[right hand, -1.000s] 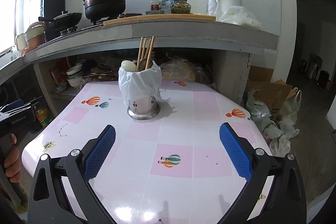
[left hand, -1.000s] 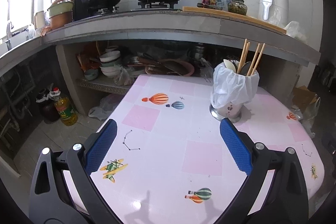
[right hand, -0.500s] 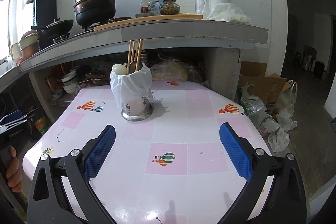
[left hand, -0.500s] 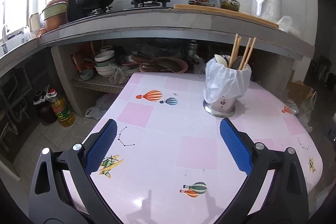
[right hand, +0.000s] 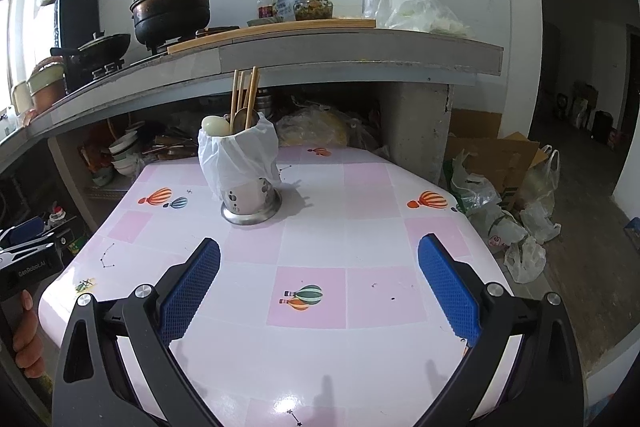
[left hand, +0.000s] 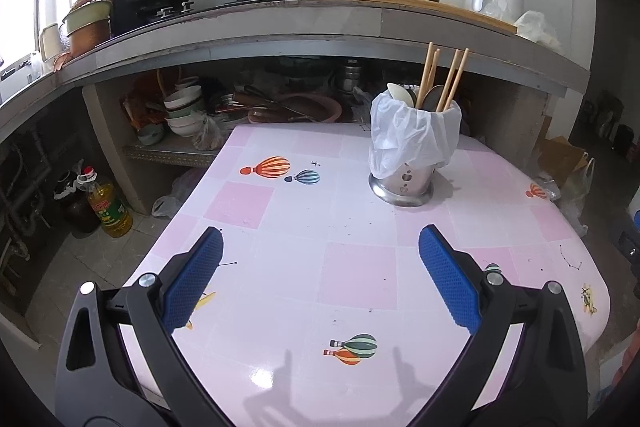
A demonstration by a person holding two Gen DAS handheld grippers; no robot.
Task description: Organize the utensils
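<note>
A steel utensil holder (left hand: 404,183) lined with a white plastic bag stands on the pink table (left hand: 304,267). It holds wooden chopsticks (left hand: 440,75) and spoons (left hand: 402,93). In the right wrist view the holder (right hand: 250,201) stands at the table's far left, with chopsticks (right hand: 244,95) and a white spoon (right hand: 216,126) in it. My left gripper (left hand: 320,243) is open and empty, over the table's near part. My right gripper (right hand: 319,251) is open and empty, well short of the holder.
A concrete counter (left hand: 320,27) with a pot, wok, bottles and an appliance runs behind the table. Bowls and pans (left hand: 184,107) fill the shelf under it. An oil bottle (left hand: 106,205) stands on the floor left. Bags and a box (right hand: 512,187) lie right.
Both grippers have drawn back and risen a little, so the holder looks smaller and farther. Both stay open and empty. Nothing on the table has moved.
</note>
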